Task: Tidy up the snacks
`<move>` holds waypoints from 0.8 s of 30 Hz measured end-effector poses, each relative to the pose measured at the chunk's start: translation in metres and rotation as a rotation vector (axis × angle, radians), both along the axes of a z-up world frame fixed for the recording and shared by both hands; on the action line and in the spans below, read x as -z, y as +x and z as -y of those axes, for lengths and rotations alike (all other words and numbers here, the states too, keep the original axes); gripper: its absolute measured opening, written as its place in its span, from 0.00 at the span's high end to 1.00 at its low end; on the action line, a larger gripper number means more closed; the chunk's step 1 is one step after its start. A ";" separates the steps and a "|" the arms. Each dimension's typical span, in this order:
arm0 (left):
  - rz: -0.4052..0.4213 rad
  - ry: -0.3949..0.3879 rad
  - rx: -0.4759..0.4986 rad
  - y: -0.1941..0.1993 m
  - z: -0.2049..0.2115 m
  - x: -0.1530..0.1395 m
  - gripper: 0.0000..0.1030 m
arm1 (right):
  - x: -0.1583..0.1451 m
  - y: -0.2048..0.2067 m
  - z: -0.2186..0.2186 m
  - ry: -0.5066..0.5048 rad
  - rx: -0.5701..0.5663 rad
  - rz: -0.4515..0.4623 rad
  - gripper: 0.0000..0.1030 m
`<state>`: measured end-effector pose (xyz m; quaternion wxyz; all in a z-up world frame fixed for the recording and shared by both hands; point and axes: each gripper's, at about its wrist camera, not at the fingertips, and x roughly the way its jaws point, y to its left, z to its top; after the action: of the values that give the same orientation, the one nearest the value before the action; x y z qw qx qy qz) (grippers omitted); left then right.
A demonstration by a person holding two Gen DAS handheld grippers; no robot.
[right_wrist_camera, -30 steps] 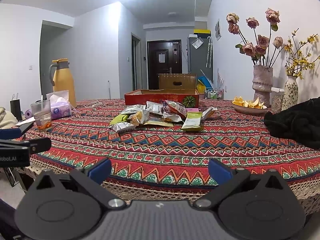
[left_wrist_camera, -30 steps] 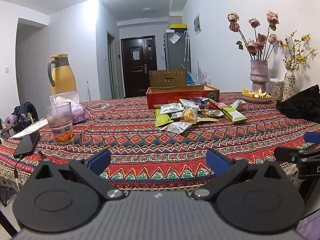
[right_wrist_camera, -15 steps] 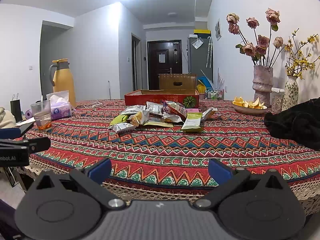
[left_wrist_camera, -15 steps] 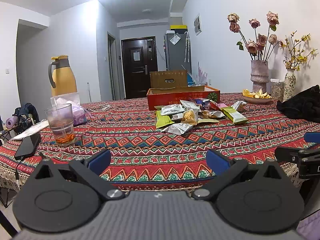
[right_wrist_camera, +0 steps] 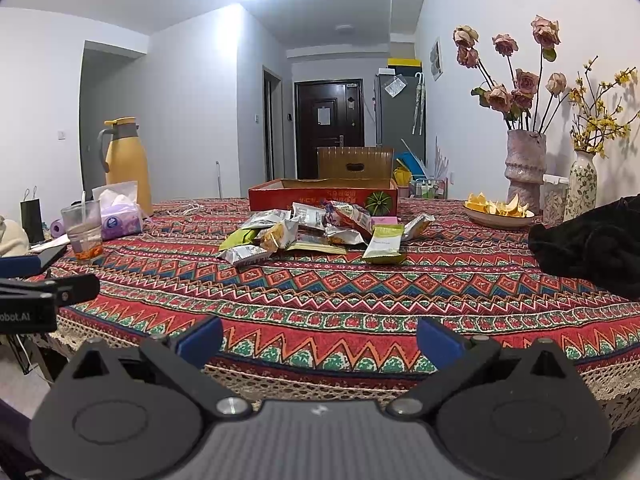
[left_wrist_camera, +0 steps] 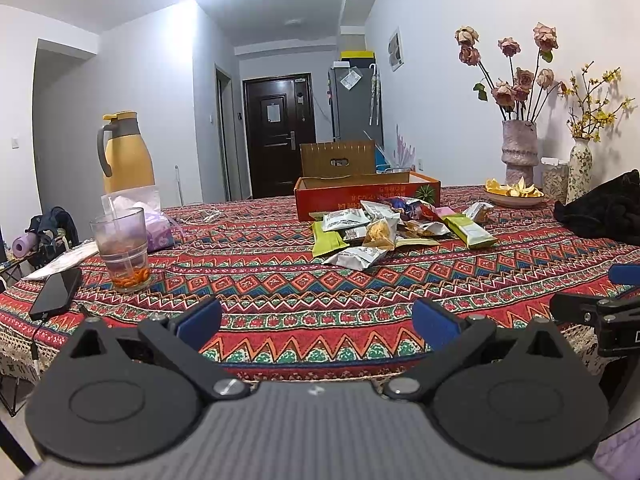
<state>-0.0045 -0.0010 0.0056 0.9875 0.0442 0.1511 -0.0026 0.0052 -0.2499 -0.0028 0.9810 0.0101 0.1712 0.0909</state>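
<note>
1. Tongs: two. The left gripper and the right gripper both hang at the near edge of the table, each with blue pads spread wide and nothing between them. Each shows at the side of the other's view.
2. Snack packets: one loose heap; about ten can be made out, the exact count hidden by overlap. The heap lies well ahead of both tongs, a little right of centre for the left one and near centre for the right one.
3. Green packets: two clearly seen. One green packet lies at the heap's right, its long axis running away from the tongs toward the box. The other lies at the heap's left, angled likewise.
4. Silver packet: nearest the tongs, lying flat, long axis crosswise.
5. Red box: one, open-topped, just behind the heap, long side facing the tongs.
6. Side items: one glass, one phone, one tissue pack and one yellow jug to the left; two vases, one dish of peel and one black cloth to the right.
7. Open room: a broad bare band of patterned cloth lies between the tongs and the heap.
</note>
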 end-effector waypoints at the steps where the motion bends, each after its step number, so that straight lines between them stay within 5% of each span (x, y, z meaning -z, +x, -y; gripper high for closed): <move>1: -0.001 0.001 0.001 0.000 0.000 0.000 0.00 | 0.000 0.000 0.000 -0.001 -0.001 0.000 0.00; 18: -0.083 -0.028 -0.021 0.068 -0.006 0.010 0.00 | 0.012 0.056 0.013 0.060 0.042 -0.067 0.00; 24: -0.105 -0.029 -0.002 0.105 0.001 0.011 0.00 | -0.002 0.099 0.010 0.067 -0.002 -0.084 0.11</move>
<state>0.1006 -0.0018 -0.0051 0.9788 0.0296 0.2027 -0.0061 0.1041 -0.2597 -0.0006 0.9719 0.0466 0.2093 0.0971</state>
